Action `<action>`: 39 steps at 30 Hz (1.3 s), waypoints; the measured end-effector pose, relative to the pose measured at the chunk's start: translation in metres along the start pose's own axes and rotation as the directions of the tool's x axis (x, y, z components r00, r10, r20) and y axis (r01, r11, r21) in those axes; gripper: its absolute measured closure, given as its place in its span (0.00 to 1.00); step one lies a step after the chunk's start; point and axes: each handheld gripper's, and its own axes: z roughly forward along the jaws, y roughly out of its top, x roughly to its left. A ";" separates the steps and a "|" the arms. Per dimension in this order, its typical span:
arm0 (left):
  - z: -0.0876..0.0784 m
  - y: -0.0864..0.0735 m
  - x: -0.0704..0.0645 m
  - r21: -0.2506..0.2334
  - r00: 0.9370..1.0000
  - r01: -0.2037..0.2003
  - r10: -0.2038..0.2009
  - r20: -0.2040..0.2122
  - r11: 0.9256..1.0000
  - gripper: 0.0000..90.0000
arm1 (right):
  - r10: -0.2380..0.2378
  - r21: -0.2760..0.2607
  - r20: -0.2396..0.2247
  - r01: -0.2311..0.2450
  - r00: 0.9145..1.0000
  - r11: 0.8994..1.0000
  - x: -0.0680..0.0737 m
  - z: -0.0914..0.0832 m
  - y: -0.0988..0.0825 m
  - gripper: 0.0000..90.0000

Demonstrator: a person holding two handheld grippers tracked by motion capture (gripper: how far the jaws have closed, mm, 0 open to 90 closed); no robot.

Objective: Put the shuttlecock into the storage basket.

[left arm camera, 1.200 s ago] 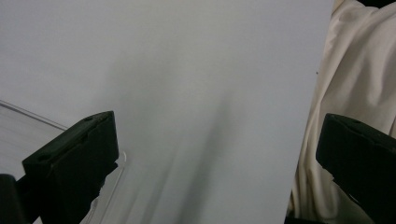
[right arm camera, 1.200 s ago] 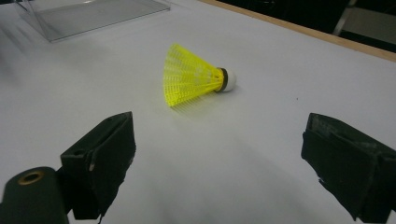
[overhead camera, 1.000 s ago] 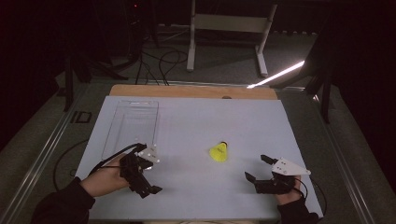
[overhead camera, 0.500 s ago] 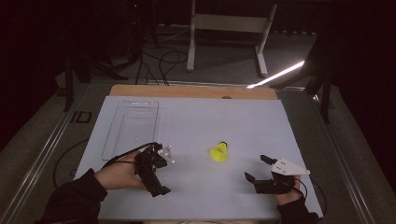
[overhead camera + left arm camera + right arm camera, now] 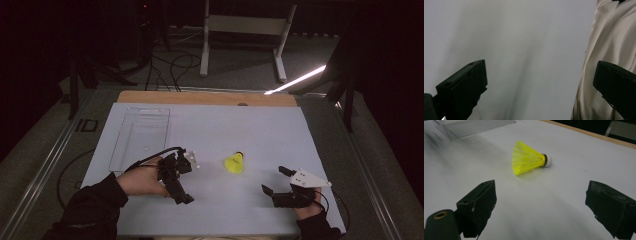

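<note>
Two tools spread, empty; yellow shuttlecock (image 5: 234, 163) between; clear tray (image 5: 141, 135) far-left.

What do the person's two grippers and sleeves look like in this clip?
Both the left gripper and the right gripper are black, each with two blocky black jaws. A grey three-cornered plate tops the right one, and a black cable loops from the left one. The person wears dark sleeves.
</note>
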 end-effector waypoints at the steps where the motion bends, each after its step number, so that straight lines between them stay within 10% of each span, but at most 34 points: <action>1: 0.001 0.002 0.002 0.001 1.000 0.004 -0.004 0.003 1.000 0.00 | 0.001 0.001 -0.001 -0.001 1.000 1.000 0.000 0.000 0.000 0.11; 39: 0.031 0.083 0.027 -0.040 1.000 0.020 -0.021 -0.009 0.999 0.02 | 0.002 0.006 -0.001 -0.002 1.000 1.000 -0.001 0.001 -0.001 0.11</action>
